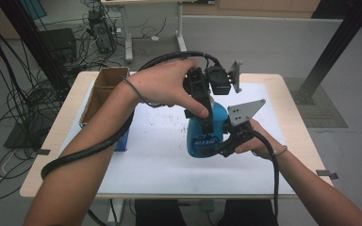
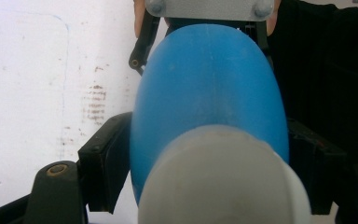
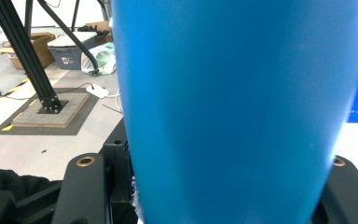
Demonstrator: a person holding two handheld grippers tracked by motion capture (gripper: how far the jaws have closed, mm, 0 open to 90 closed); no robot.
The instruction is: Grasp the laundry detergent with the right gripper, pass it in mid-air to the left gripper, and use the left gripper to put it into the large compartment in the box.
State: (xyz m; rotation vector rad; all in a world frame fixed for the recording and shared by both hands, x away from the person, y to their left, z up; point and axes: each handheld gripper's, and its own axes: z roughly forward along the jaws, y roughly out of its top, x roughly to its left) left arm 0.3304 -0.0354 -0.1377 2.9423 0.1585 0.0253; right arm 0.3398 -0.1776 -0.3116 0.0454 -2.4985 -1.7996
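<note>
Bottle (image 1: 206,136) stands mid-table on the white mat (image 1: 160,160), right of the cardboard box (image 1: 104,89). Left gripper (image 1: 206,118) sits over its top; right gripper (image 1: 221,148) at its right side.

smooth blue plastic bottle (image 1: 206,134), matt white cap (image 2: 223,182)

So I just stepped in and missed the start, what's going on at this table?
A person works a blue plastic bottle with a pale grey cap over a white mat. The right gripper is clamped on the bottle's body from the side. The left gripper reaches down from above, its jaws on either side of the bottle's upper part, near the cap. An open cardboard box sits at the table's left.
</note>
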